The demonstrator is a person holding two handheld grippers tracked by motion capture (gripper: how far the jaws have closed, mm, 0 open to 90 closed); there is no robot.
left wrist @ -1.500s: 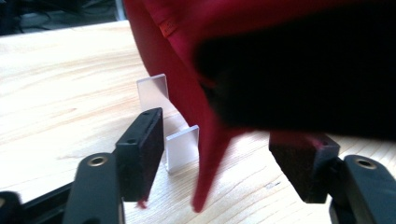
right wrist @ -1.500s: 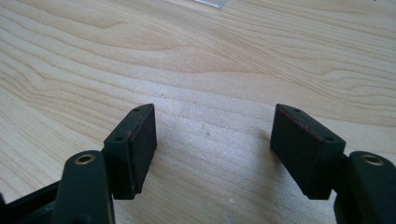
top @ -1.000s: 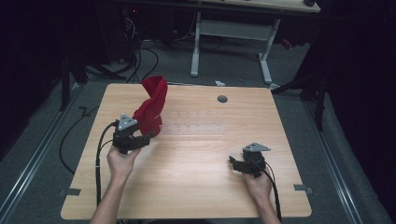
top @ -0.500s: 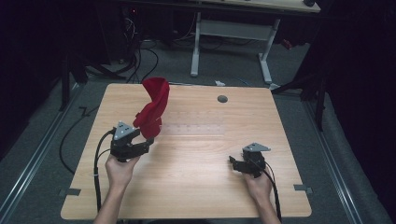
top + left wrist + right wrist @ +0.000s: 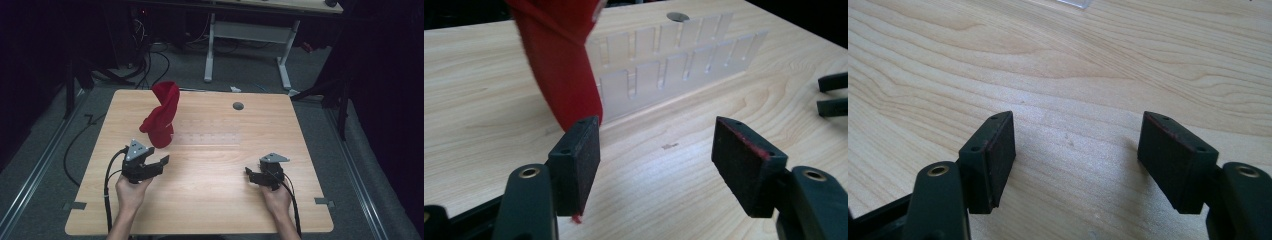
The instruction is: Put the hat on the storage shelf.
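Compared with one second earlier, the left gripper (image 5: 159,165) has drawn back toward the person's edge of the table (image 5: 210,210) and let go of the red cloth (image 5: 161,116), which then sat between its jaws; the right gripper (image 5: 251,176) has kept its place. At left, the left gripper's jaws now stand spread with nothing between them, though a red thread clings beneath one pad in the left gripper view. The red cloth stands draped on the left end of the clear slotted rack (image 5: 674,60), just beyond and slightly left of the left gripper, apart from it in the high view. The cloth's long axis runs upright, leaning a little toward the far side of the table, its narrow top uppermost and its wider lower end at the tabletop. The rack extends rightward across the table's middle. At right, the right gripper rests low over bare wood, jaws likewise spread and empty, well apart from the cloth.
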